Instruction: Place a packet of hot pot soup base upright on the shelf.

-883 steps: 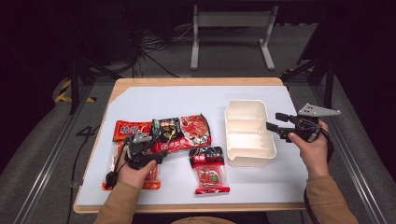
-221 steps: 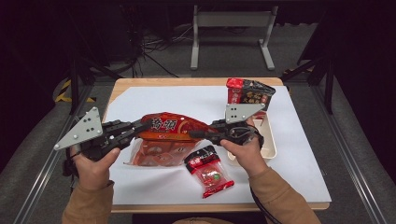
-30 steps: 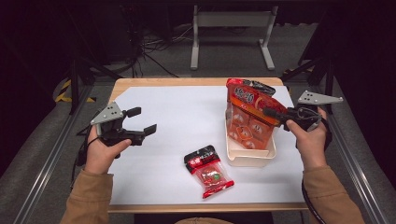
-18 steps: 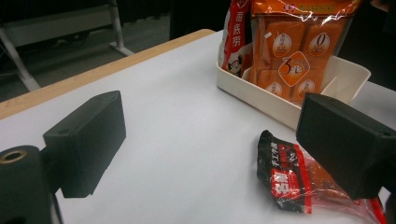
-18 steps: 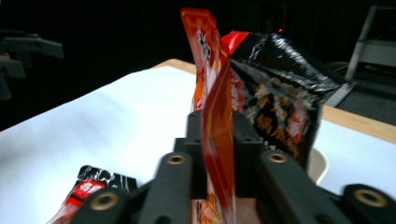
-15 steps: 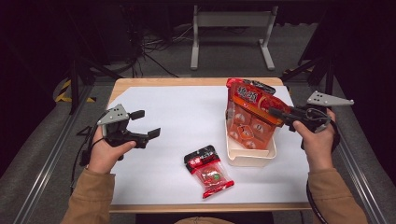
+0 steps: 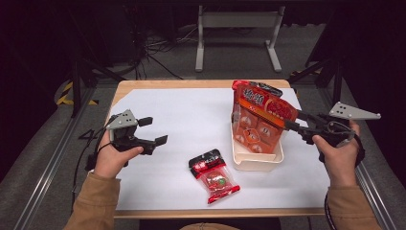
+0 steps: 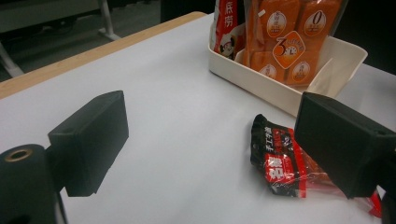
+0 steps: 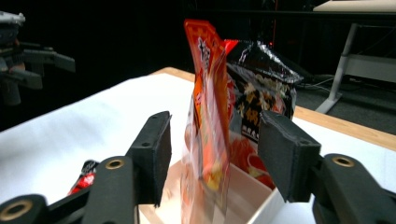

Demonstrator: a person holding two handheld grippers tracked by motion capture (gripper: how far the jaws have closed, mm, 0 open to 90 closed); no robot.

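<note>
**Orange pack released upright in bin; small red pack next**

High view: white bin (image 7: 256, 163) sits right of centre on the table (image 7: 182, 115). The orange snack pack (image 7: 261, 120) stands in it, a dark pack (image 7: 258, 87) behind. Right gripper (image 7: 299, 128) is at the orange pack's edge. Left gripper (image 7: 155, 132) hovers, jaws spread and empty. Small red pack (image 7: 214, 175) lies flat in front of the bin.

Left gripper view: jaws wide apart, nothing held; small red pack (image 8: 280, 163) lies just ahead.

Right gripper view: jaws have just been opening; orange pack (image 9: 208, 121) stands between them, pads clear of it.

Judgement: placing step is ending. Next: back the right gripper off without tipping the pack, then fetch the small red pack.
</note>
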